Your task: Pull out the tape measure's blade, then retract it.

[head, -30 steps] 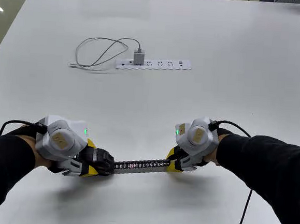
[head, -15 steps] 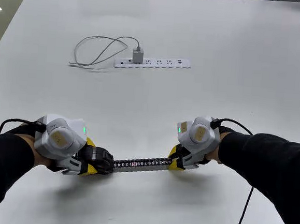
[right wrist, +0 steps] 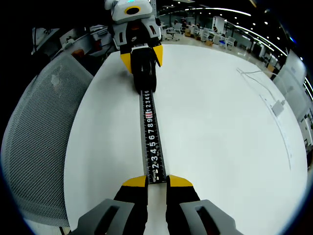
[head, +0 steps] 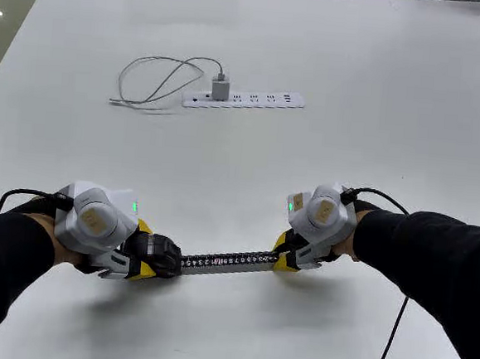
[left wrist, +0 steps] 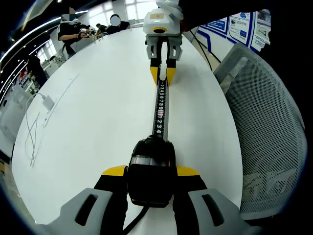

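We hold the tape measure case [left wrist: 151, 167] pinched in the left tongs [head: 145, 252], low over the white counter [head: 325, 153] near its front edge. The right tongs [right wrist: 156, 182] are pressed onto the tip of the blade [right wrist: 149, 129]. The blade spans the gap between both tongs, numbered face up. We judge the pull-out under way or complete; the retraction remains to be done.

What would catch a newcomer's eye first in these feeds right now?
The black numbered blade runs straight between the two grippers, near the front edge of the white table. The left gripper clamps the black tape measure case, and the right gripper pinches the blade's tip. Farther back lies a white power strip with a charger plugged in.
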Tool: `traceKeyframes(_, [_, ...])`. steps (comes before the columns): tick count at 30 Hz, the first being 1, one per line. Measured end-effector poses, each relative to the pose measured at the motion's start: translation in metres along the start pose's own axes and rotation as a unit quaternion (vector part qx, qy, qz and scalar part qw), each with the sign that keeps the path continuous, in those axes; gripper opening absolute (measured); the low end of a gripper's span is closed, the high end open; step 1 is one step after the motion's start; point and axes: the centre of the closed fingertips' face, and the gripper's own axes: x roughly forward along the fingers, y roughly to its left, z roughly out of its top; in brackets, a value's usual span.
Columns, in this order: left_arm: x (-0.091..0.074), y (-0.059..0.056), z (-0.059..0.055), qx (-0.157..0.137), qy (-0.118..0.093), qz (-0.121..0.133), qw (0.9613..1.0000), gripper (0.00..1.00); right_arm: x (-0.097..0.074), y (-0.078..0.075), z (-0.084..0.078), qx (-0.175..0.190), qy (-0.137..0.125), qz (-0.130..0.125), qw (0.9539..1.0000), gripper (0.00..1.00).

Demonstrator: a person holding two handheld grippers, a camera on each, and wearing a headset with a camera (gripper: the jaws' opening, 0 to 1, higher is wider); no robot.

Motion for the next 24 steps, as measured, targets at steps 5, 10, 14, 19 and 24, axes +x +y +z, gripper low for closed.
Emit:
traceKeyframes(5, [-0.001,0.0,0.0,0.0,0.0,0.0,1.0,0.3,-0.002,0.0,-0.003,0.001,0.0,-0.002,1.0,0.09])
traceKeyframes(10, [-0.001,-0.001,0.0,0.0,0.0,0.0,1.0,0.3,-0.004,0.0,-0.006,0.004,0.0,-0.002,1.0,0.09])
traceKeyframes(14, [-0.001,-0.001,0.001,-0.001,0.0,0.0,1.0,0.3,-0.005,-0.001,-0.01,0.005,0.002,-0.003,1.0,0.09])
traceKeyframes(19, [-0.001,-0.001,0.001,-0.002,-0.002,0.002,1.0,0.3,-0.007,-0.002,-0.013,0.006,0.003,-0.004,1.0,0.09])
traceKeyframes(24, [-0.001,-0.001,0.001,-0.001,-0.003,0.001,1.0,0.3,-0.009,-0.002,-0.015,0.006,0.004,-0.006,1.0,0.09])
